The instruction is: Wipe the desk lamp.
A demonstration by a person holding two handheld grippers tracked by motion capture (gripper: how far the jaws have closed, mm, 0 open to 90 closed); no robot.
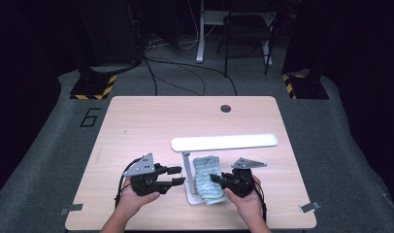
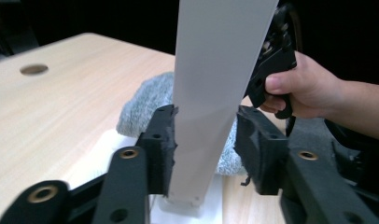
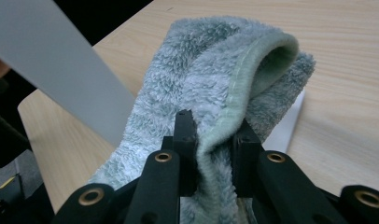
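Because the towel (image 1: 207,180) is lying over the lamp's base (image 1: 191,195) at the near middle of the table (image 1: 137,126), it is being taken by its hem rather than by its bulk. The right gripper (image 3: 214,135) is being clenched on a fold of the stitched edge, which is being pinched upright between the two black jaws. That grip is judged to be chosen so that the cloth can be lifted or dragged along the lamp without slipping, the hem being its firmest part.

While the towel is being gripped, the lamp is being steadied from the left. The left gripper (image 2: 204,133) is being clamped on the post (image 2: 197,154), which is standing between its jaws with a pad on each of its two edges. This hold is judged to be meant to stop the light lamp from tipping or sliding as the towel is being worked against it.

The towel is being seen as thick, fluffy pile in pale blue-green. It is soft and limp, and is bundled into a long roll running near to far just right of the post. The post is being seen as a flat, smooth, matt white strip rising from a white slab base. The head (image 1: 224,142) is a long white bar with rounded ends, lying left to right above the towel's far end. The table is smooth pale wood grain, with a round hole (image 1: 225,108) at its far side.
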